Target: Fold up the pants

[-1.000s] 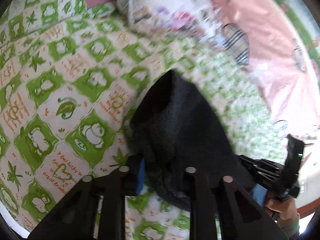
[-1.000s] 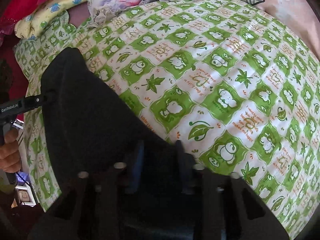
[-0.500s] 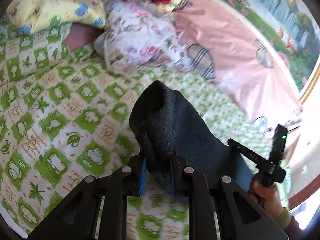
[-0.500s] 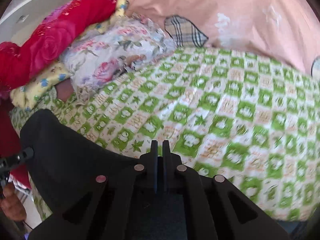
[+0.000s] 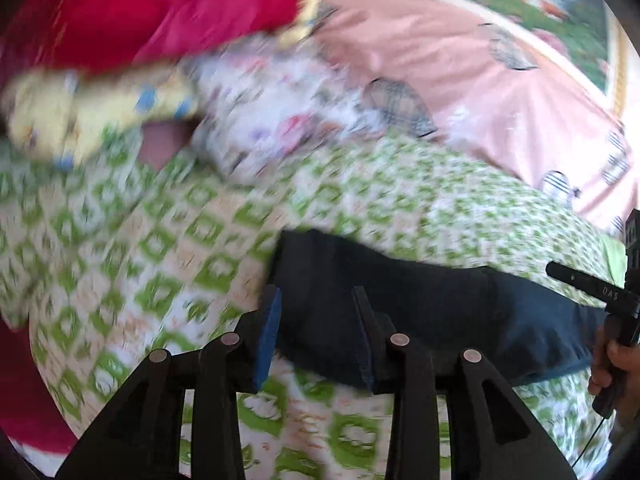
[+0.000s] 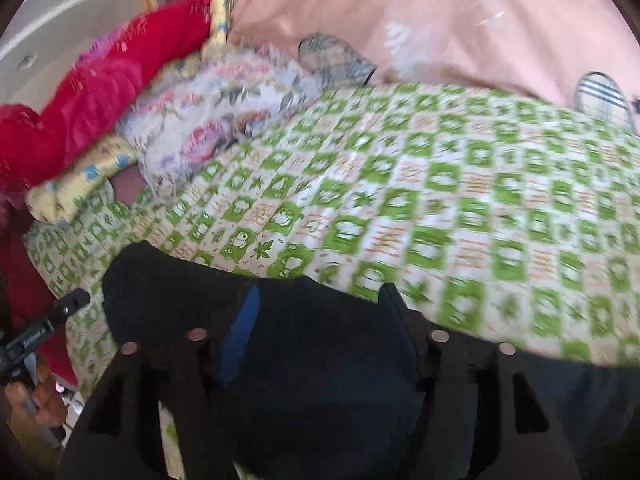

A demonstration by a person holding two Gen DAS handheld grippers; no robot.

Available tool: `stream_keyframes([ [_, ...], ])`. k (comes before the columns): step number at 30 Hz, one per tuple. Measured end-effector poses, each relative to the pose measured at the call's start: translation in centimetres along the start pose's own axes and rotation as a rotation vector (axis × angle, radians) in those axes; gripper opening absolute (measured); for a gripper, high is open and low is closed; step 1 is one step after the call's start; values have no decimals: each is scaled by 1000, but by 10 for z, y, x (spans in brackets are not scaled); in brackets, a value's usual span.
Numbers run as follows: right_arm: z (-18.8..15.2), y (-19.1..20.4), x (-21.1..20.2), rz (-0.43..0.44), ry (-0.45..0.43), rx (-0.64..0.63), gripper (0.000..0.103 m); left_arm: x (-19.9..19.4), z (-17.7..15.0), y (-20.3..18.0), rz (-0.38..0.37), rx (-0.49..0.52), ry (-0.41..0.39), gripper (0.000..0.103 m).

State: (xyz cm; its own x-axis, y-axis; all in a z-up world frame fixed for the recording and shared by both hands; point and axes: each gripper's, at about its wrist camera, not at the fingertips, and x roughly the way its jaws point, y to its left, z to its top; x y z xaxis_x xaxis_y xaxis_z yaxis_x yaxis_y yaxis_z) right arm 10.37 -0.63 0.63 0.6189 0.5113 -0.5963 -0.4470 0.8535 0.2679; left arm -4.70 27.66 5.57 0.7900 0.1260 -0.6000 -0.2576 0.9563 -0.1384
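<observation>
The dark navy pants [image 5: 420, 308] lie as a flat band across the green-and-white checked bedspread [image 5: 180, 248]. My left gripper [image 5: 316, 304] is open, its jaws spread over the band's left end. In the right wrist view the pants [image 6: 304, 352] fill the lower frame and my right gripper [image 6: 320, 304] is open above them, jaws wide apart. Each view shows the other hand-held gripper at its edge: the right one [image 5: 600, 292] and the left one [image 6: 44, 332]. Both views are motion-blurred.
At the head of the bed lie a red blanket [image 6: 92, 92], a yellow pillow [image 6: 76, 188] and a floral pillow [image 6: 216, 120]. A pink sheet [image 6: 460, 28] with plaid patches hangs behind. The bedspread [image 6: 460, 208] stretches beyond the pants.
Both grippers were shut on the lifted pants; now both are open and the pants lie flat on the bed. The cameras have tilted up toward the pillows.
</observation>
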Motion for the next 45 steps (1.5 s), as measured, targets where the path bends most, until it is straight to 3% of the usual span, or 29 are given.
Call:
stream_keyframes([
  [5,-30,-35,-50,-46,-22,91,63,-13,5,-53,-97,128,-19,44],
  [17,-92,-117,-136,-201,-105,325,63,-1,-34,-163,-336,437,104,45],
  [26,-126,-174,-170,-361,-120,490,63,24,-66,-212,-396,720,183,45],
  [33,-131,-191,-172,-374,-135,541,63,46,-77,-234,-423,877,242,43],
  [35,-130,-196,-168,-380,-135,550,60,54,-82,-238,-413,912,266,36],
  [37,-131,-202,-165,-381,-131,577,46,62,-86,-240,-410,929,291,32],
  [38,-132,-206,-163,-386,-129,587,43,63,-86,-240,-410,931,291,24],
  [40,-134,-212,-162,-394,-126,604,14,65,-86,-240,-410,936,289,13],
  [45,-133,-213,-176,-393,-182,595,4,56,-76,-238,-434,904,265,3],
])
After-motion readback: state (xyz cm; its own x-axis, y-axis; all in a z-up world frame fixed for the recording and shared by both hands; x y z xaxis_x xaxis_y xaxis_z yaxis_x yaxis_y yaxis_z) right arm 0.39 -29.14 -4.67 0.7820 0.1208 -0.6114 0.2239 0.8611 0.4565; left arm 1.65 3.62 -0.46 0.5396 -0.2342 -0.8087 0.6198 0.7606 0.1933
